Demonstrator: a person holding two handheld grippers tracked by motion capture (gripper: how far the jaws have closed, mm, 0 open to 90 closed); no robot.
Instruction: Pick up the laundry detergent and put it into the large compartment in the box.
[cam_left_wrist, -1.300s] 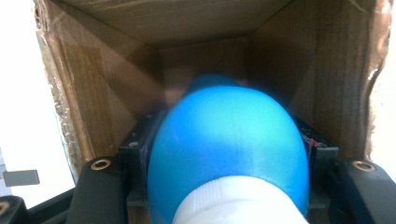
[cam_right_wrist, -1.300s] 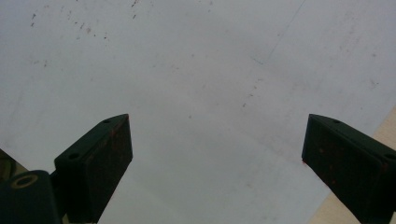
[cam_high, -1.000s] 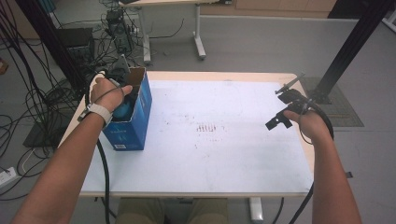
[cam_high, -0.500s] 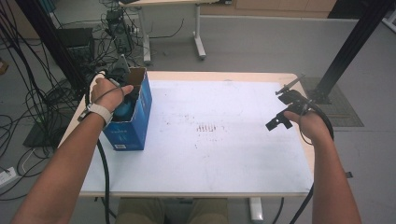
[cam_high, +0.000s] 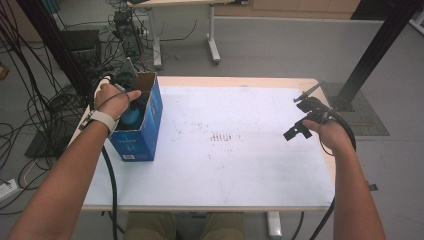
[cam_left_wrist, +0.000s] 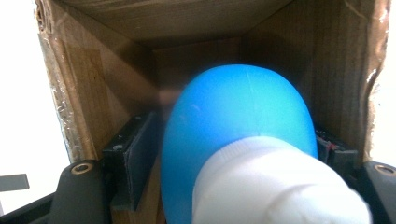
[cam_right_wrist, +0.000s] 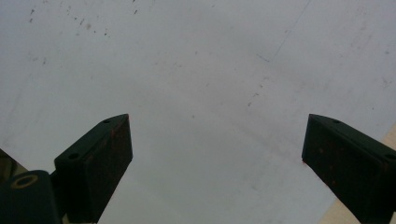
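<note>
- Now, left claw (cam_high: 129, 96) is down inside the open blue carton (cam_high: 142, 135), which stands at the left edge of the worktop (cam_high: 225, 165)
- Main change: its jaws have just been opening, w/ the blue rounded item (cam_left_wrist: 238, 107) between them
- Left claw view: a clear gap shows betw. the left pad (cam_left_wrist: 140, 140) and the item's side; the right pad sits close to it, contact there hard to tell
- So I read the left claw (cam_left_wrist: 236, 144) as partly open and no longer squeezing, i.e. a let-go
- Item is inside the carton, brown cardboard walls (cam_left_wrist: 93, 93) around it, white end (cam_left_wrist: 275, 182) toward the camera; in the high view a bit of blue (cam_high: 131, 116) peeks out under the hand
- Can't tell if it rests on the carton floor or leans on a wall
- Meaning for the job: the drop into the carton looks about done; prob. next is lifting the claw straight out w/o snagging the item or a flap
- Right claw (cam_high: 300, 114) hangs over the worktop's right edge, well apart from the carton
- Its jaws stand wide (cam_right_wrist: 215, 140), nothing betw. them, just bare worktop (cam_right_wrist: 187, 56) below
</note>
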